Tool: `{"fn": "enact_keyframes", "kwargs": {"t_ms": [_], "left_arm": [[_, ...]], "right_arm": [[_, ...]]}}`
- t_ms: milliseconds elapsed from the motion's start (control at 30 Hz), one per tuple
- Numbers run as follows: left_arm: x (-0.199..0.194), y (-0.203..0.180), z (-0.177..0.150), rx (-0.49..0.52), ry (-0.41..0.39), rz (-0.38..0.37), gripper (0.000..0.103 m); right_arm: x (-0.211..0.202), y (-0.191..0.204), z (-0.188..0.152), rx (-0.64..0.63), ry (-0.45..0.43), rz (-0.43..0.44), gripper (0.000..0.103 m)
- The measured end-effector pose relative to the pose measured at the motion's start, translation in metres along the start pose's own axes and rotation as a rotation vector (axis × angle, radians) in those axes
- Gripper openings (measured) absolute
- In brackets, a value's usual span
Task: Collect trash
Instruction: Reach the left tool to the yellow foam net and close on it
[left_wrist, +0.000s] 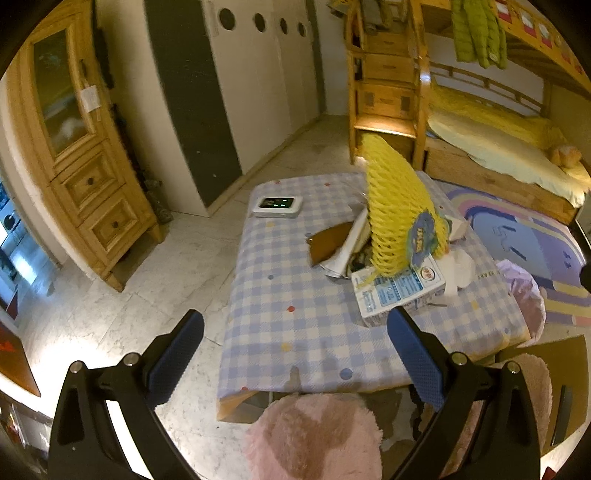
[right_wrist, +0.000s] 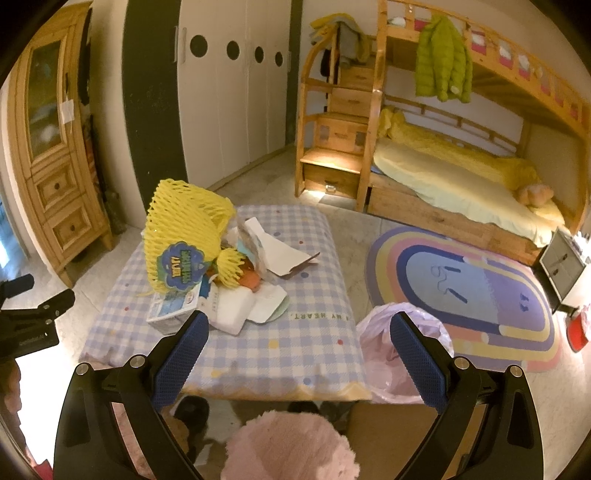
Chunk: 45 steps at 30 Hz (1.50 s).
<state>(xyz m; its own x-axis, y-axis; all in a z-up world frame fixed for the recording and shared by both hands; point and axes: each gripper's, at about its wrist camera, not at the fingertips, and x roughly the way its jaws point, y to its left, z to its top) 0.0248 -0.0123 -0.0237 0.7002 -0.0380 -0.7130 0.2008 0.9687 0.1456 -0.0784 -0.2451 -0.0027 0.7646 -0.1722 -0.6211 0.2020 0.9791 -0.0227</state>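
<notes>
A heap of trash lies on a low table with a blue checked cloth (left_wrist: 295, 295) (right_wrist: 295, 339). The heap has a tall yellow foam net (left_wrist: 395, 206) (right_wrist: 184, 225), a white and blue carton (left_wrist: 399, 291) (right_wrist: 173, 310), white paper wrappers (right_wrist: 236, 306) and a brown card piece (left_wrist: 328, 240). A pink trash bag (right_wrist: 384, 358) (left_wrist: 524, 295) hangs open at the table's right side. My left gripper (left_wrist: 295, 354) is open and empty, above the table's near edge. My right gripper (right_wrist: 299, 347) is open and empty, above the near right part of the table.
A white device with a dark screen (left_wrist: 277, 206) lies at the table's far left. A pink fluffy stool (left_wrist: 314, 439) (right_wrist: 288, 446) stands below both grippers. A rainbow rug (right_wrist: 472, 295), a bunk bed (right_wrist: 461, 177) and a wooden cabinet (left_wrist: 81, 166) surround the table.
</notes>
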Motion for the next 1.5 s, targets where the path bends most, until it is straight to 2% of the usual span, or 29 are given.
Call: {"fn": "enact_keyframes", "kwargs": {"t_ms": [100, 200, 267, 400, 533, 700, 767, 867, 967, 1067, 1133, 1167, 1233, 1300, 1400, 1500], "left_arm": [[0.01, -0.006, 0.005, 0.037, -0.033, 0.009, 0.097], [0.018, -0.009, 0.011, 0.029, -0.056, -0.052, 0.097], [0.024, -0.011, 0.015, 0.019, -0.069, -0.065, 0.097], [0.043, -0.03, 0.024, 0.095, -0.049, -0.115, 0.097], [0.064, -0.05, 0.032, 0.149, -0.023, -0.164, 0.097], [0.089, -0.061, 0.042, 0.176, -0.005, -0.21, 0.096], [0.096, -0.065, 0.047, 0.194, -0.007, -0.236, 0.093], [0.105, -0.073, 0.051, 0.216, -0.008, -0.254, 0.085], [0.114, -0.077, 0.052, 0.224, 0.009, -0.278, 0.072], [0.116, -0.076, 0.053, 0.217, 0.017, -0.304, 0.058], [0.112, -0.076, 0.055, 0.214, 0.006, -0.314, 0.04], [0.11, -0.075, 0.056, 0.213, -0.001, -0.321, 0.036], [0.101, -0.073, 0.06, 0.21, -0.033, -0.34, 0.016], [0.09, -0.072, 0.065, 0.209, -0.076, -0.346, 0.011], [0.066, -0.066, 0.077, 0.21, -0.166, -0.355, 0.01], [0.045, -0.061, 0.085, 0.216, -0.229, -0.32, 0.01]], "right_arm": [[0.009, -0.001, 0.001, -0.009, -0.018, 0.003, 0.098], [0.019, -0.004, 0.005, -0.001, -0.025, 0.019, 0.097], [0.023, -0.005, 0.008, 0.0, -0.044, 0.065, 0.097], [0.038, -0.005, 0.013, -0.017, -0.013, 0.114, 0.098], [0.054, -0.004, 0.016, -0.055, 0.015, 0.05, 0.098], [0.07, -0.006, 0.014, -0.081, 0.027, 0.014, 0.096], [0.076, -0.006, 0.013, -0.099, 0.035, 0.015, 0.094], [0.082, -0.008, 0.013, -0.106, 0.049, 0.041, 0.091], [0.087, -0.008, 0.013, -0.108, 0.061, 0.061, 0.07], [0.088, -0.009, 0.013, -0.092, 0.085, 0.081, 0.068], [0.086, -0.008, 0.014, -0.091, 0.086, 0.093, 0.066], [0.084, -0.008, 0.014, -0.089, 0.085, 0.096, 0.065], [0.08, -0.007, 0.015, -0.082, 0.08, 0.1, 0.065], [0.076, -0.008, 0.015, -0.072, 0.071, 0.104, 0.065], [0.068, -0.01, 0.016, -0.056, 0.053, 0.108, 0.065], [0.062, -0.013, 0.016, -0.04, 0.04, 0.114, 0.065]]}}
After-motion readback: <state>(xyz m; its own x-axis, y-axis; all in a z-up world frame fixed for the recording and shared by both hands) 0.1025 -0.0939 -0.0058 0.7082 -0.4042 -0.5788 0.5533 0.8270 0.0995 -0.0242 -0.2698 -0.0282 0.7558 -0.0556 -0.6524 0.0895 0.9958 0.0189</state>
